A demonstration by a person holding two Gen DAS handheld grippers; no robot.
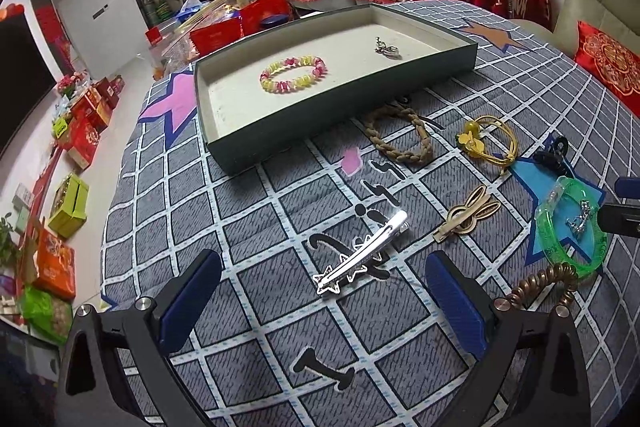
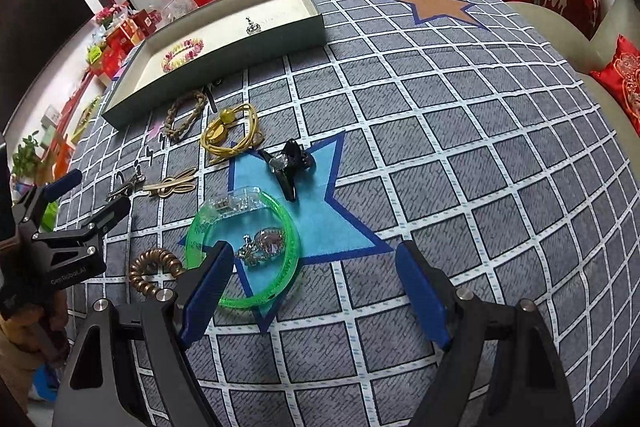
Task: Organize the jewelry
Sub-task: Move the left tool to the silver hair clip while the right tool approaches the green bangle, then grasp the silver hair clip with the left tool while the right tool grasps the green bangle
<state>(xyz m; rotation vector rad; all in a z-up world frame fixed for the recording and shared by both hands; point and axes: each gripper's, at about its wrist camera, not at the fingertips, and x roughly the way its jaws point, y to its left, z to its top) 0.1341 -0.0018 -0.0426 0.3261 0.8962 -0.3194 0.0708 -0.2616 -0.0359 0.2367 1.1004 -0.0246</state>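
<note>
1. Grey grid-pattern cloth with coloured stars covers the work surface; everything sits on it.
2. Shallow dark-green tray with pale lining lies at the far-left side of the cloth. Inside: pink-yellow bead bracelet and, apart from it, a small silver trinket.
3. Left gripper hovers angled down over the cloth, jaws spread wide, nothing between the pads. Silver star hair clip lies on the cloth just ahead of the gap, not touched.
4. Right gripper also angled down, jaws wide apart, nothing grasped. Its left finger overlaps the near rim of the green bangle in view; cannot tell if touching.
5. Green translucent bangle lies flat on the light-blue star; a crystal brooch-like piece sits inside the ring, a clear box-like bit at its far rim.
6. Braided tan bracelet just beside the tray's near wall.
7. Yellow cord hair tie with a bead, right of the braid.
8. Bronze spiral hair tie just left of the bangle.
9. Black claw clip on the blue star, beyond the bangle.
10. Tan rabbit-ear clip between star clip and bangle.
</note>
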